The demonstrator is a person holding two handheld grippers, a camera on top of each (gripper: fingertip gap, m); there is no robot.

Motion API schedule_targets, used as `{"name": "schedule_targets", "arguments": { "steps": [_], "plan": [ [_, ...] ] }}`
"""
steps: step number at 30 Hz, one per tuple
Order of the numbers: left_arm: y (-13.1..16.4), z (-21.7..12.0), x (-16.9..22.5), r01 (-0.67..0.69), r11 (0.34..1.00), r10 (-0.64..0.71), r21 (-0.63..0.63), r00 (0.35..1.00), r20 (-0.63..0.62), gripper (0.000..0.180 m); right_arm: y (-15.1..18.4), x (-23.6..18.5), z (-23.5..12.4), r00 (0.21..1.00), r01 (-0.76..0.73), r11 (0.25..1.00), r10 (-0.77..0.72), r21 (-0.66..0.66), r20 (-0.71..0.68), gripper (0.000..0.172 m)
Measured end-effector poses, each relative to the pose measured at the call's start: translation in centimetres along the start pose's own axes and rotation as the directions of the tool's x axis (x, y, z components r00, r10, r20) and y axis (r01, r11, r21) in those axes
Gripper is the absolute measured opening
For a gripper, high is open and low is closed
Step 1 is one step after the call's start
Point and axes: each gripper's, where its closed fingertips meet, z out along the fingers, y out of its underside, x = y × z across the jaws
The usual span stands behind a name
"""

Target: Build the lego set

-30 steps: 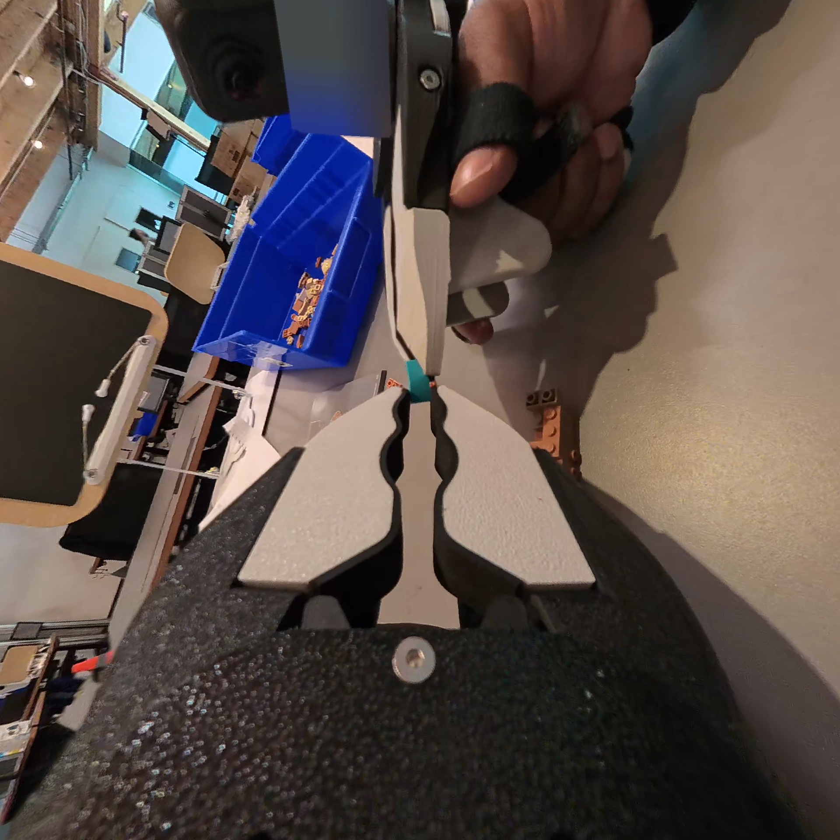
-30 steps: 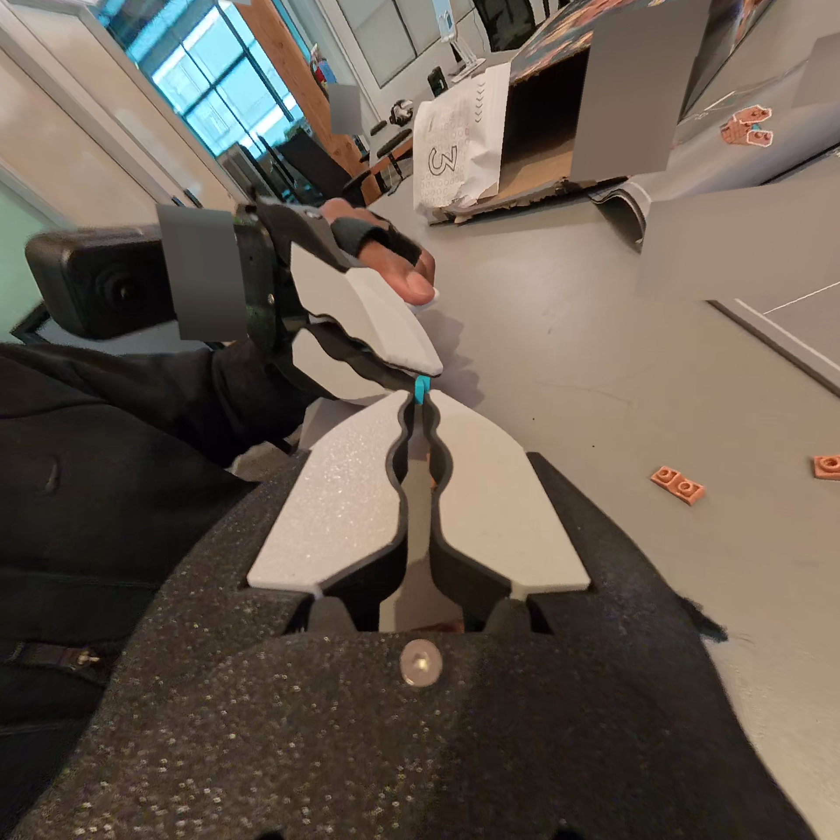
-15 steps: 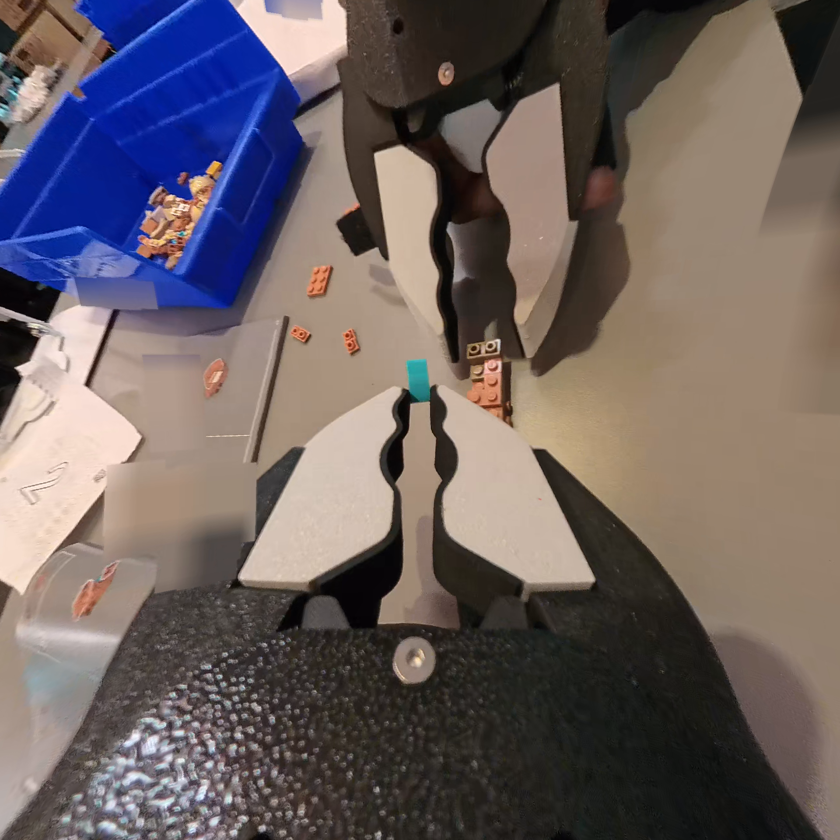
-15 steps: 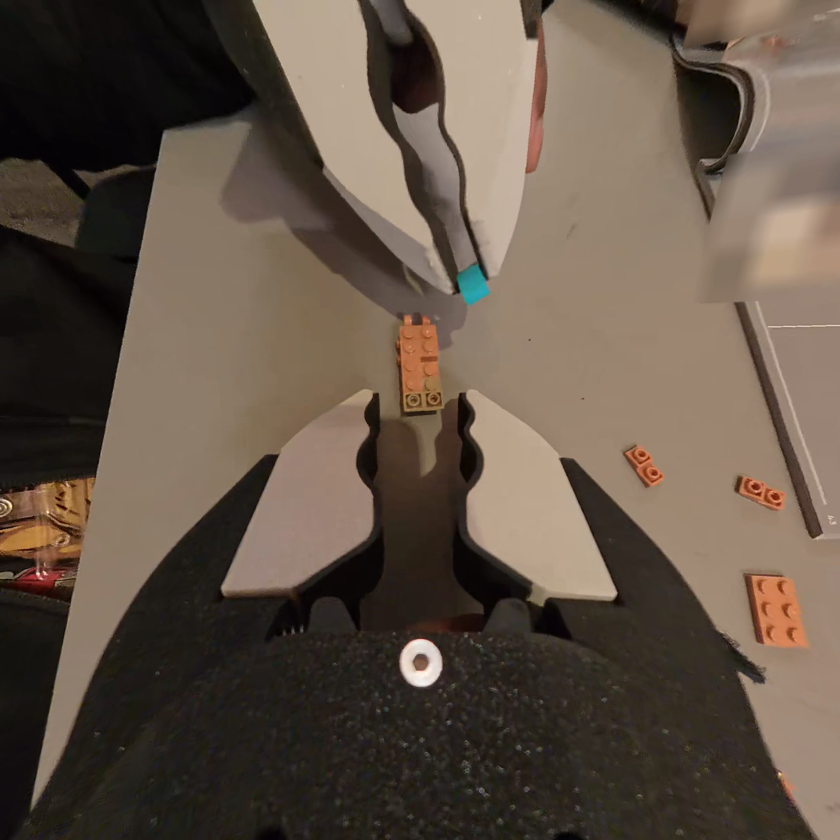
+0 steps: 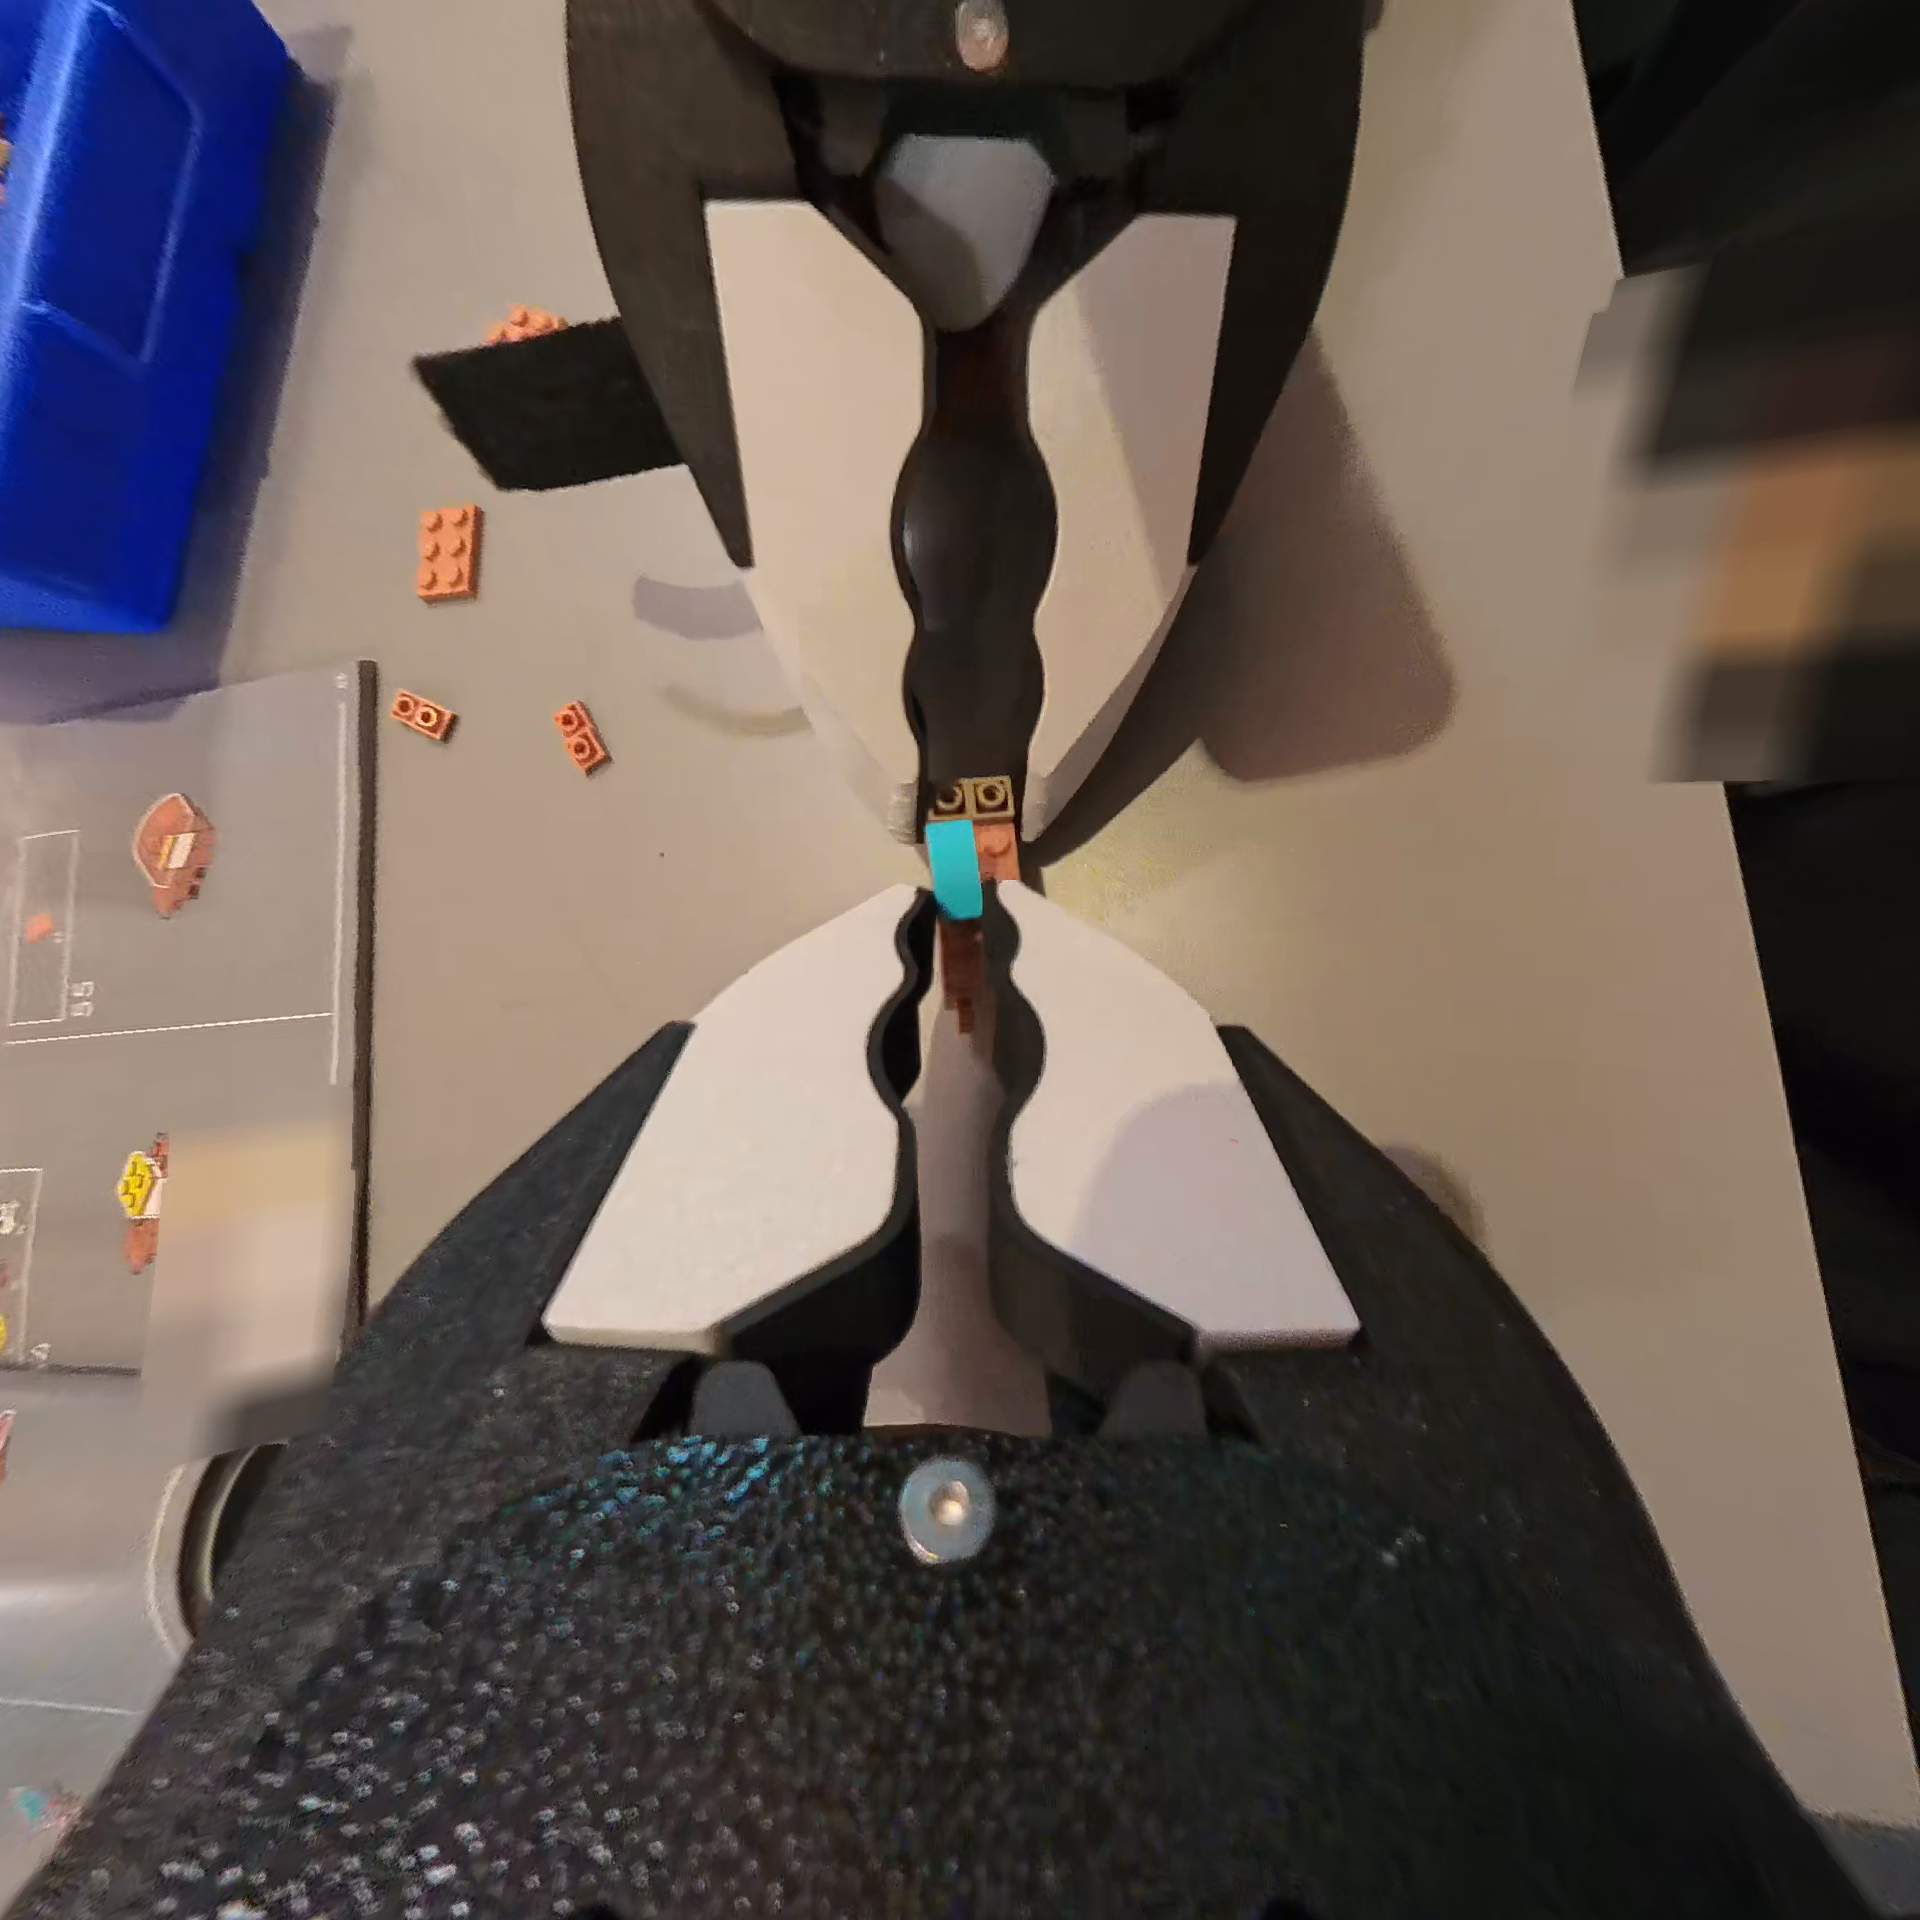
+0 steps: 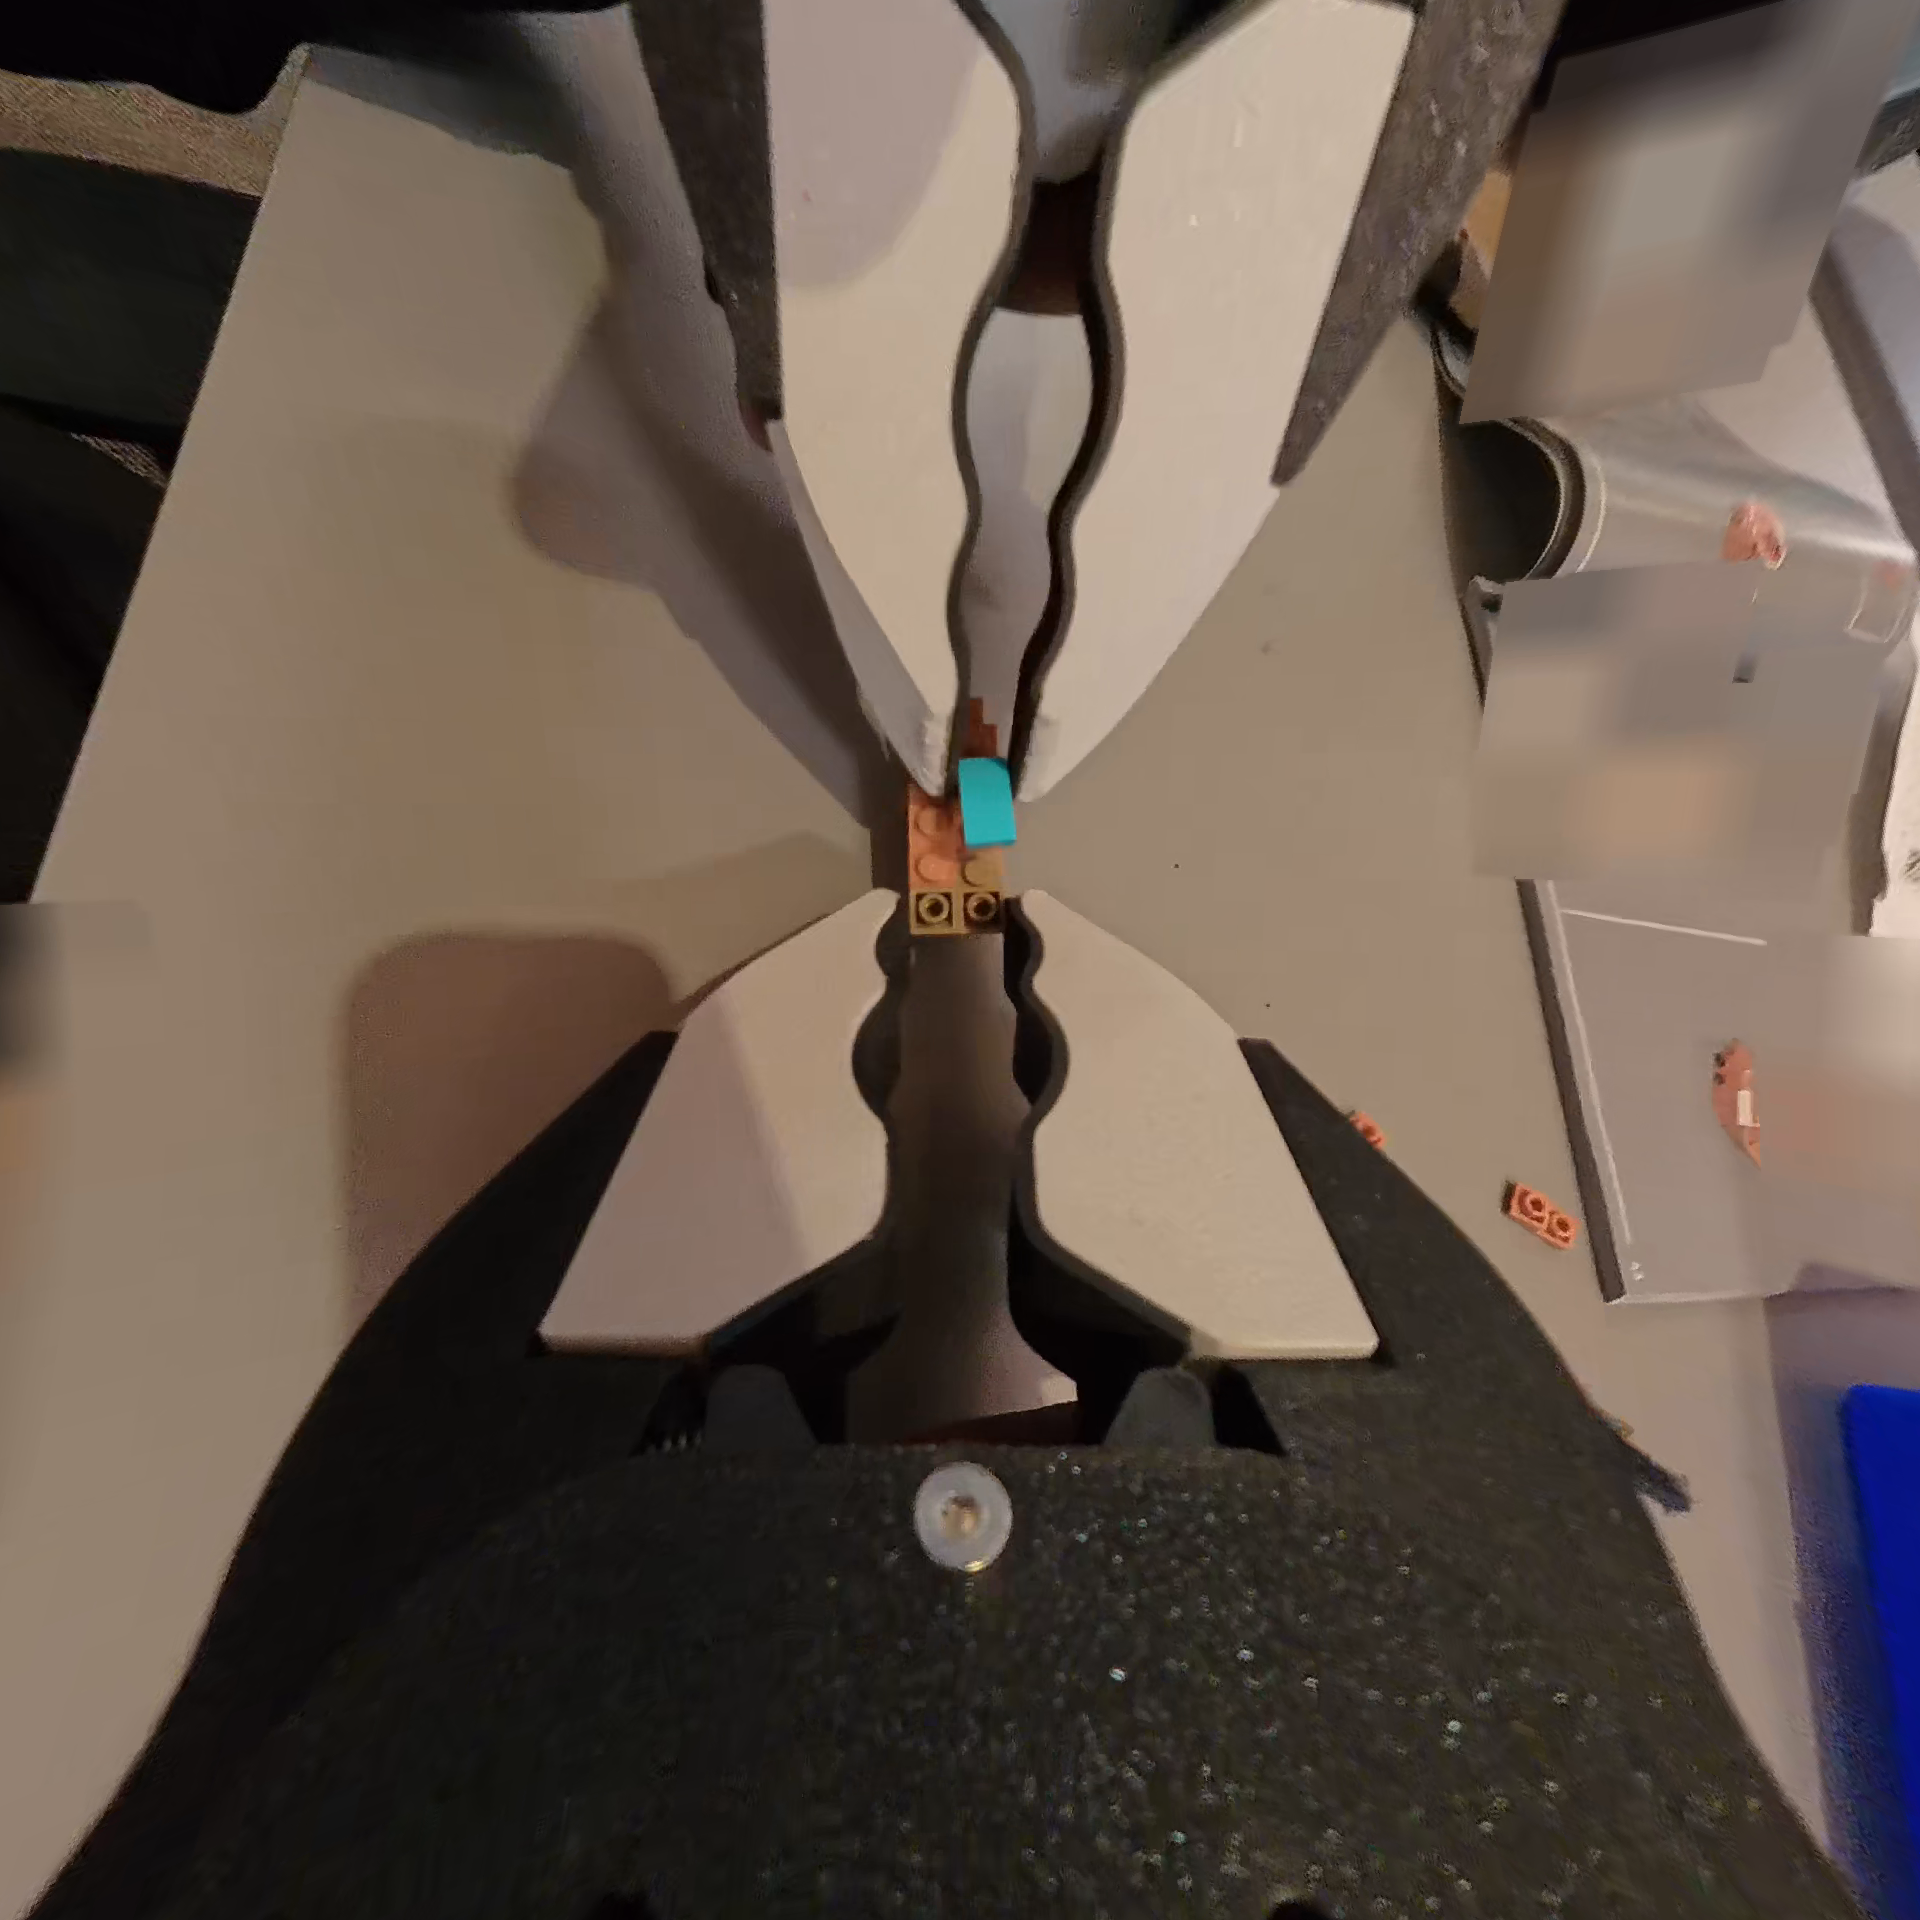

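We hold two tongs tip to tip over the grey table [image 5: 1351, 935], pointing straight at each other along one line. Our left tongs [image 5: 958, 902] stand nearly closed, the tips pinching a small turquoise piece [image 5: 954, 868] that sticks out forward past them. Our right tongs [image 6: 958, 920] stand a little wider and sit closed around the near end of a small orange brick assembly [image 6: 935, 847], the pads against the two sides of its olive end plate [image 6: 956, 910]. The assembly lies with its long axis along the line joining the two tongs, so it runs away from the right tongs and under the tips of the left ones, its far stepped end showing between the left fingers [image 6: 894, 582]. From the left tongs, the turquoise piece lies just ahead and over the assembly's studded top, close to the olive plate, on the left half of the assembly as the left view has it; we cannot tell whether it touches the studs or hangs just above them. Off to the left of the left tongs lie loose orange plates [image 5: 450, 551] and a blue bin [image 5: 114, 312], well apart from both tongs, and a flat instruction sheet [image 5: 260, 862] nearer that side.
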Motion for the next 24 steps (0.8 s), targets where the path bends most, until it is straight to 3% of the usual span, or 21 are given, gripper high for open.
{"name": "schedule_targets", "arguments": {
  "steps": [15, 24],
  "plan": [
    [0.35, -0.02, 0.75, -0.044, 0.975, 0.039, -0.218, 0.999, -0.025, 0.008, -0.51, -0.40, 0.08, 0.997, 0.078, 0.997, -0.077, 0.013, -0.030, 0.017],
    [0.60, 0.22, 0.84, -0.021, 0.964, 0.009, -0.266, 0.999, -0.044, 0.008, -0.56, -0.56, 0.07, 0.996, 0.085, 0.996, -0.084, 0.019, -0.022, 0.016]
  ]
}}
